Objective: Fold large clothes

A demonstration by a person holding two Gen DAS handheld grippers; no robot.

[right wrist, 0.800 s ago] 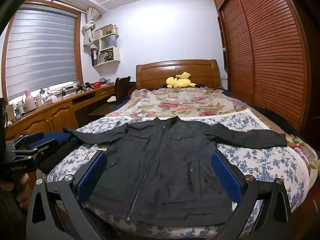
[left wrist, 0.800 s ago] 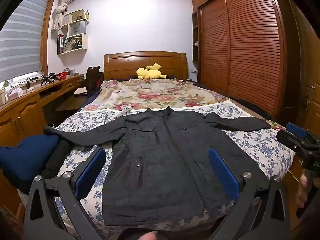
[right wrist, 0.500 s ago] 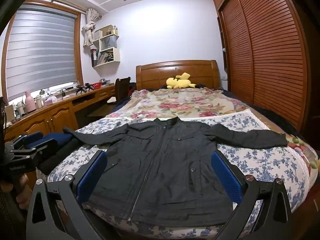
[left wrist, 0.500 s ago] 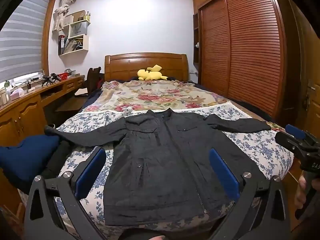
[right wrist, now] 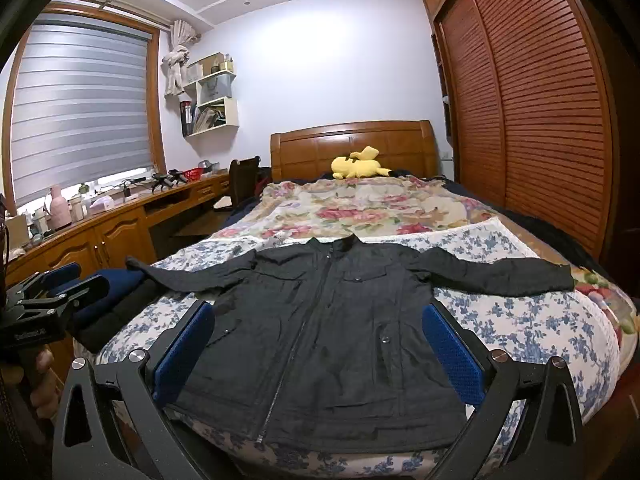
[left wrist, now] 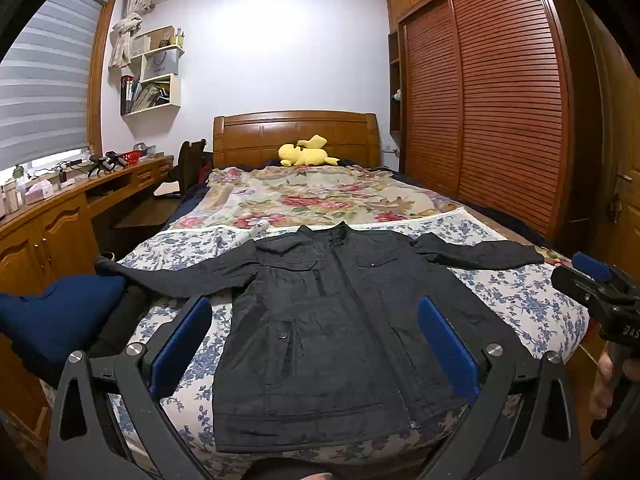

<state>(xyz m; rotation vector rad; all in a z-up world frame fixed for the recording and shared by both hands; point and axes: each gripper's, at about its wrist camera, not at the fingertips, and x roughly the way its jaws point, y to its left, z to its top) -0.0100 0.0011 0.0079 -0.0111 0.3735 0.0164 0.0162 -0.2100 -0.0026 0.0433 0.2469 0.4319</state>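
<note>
A black zip jacket [left wrist: 332, 320] lies flat, front up, on the foot of the bed, with both sleeves spread out sideways; it also shows in the right wrist view [right wrist: 320, 328]. My left gripper [left wrist: 314, 340] is open and empty, held above the jacket's hem. My right gripper [right wrist: 316, 344] is open and empty, also above the hem. Each gripper shows at the edge of the other's view: the right one [left wrist: 596, 284] and the left one [right wrist: 48, 292].
The bed [left wrist: 520, 288] has a blue floral sheet and a flowered quilt [left wrist: 312, 196]. A yellow plush [left wrist: 306, 152] lies by the headboard. Folded dark blue clothes [left wrist: 52, 316] sit at the left. A wooden desk [left wrist: 48, 216] runs along the left, a wardrobe [left wrist: 500, 112] along the right.
Both views have tilted slightly; the jacket sits a little lower in frame. The jacket has not moved and both grippers stay open.
</note>
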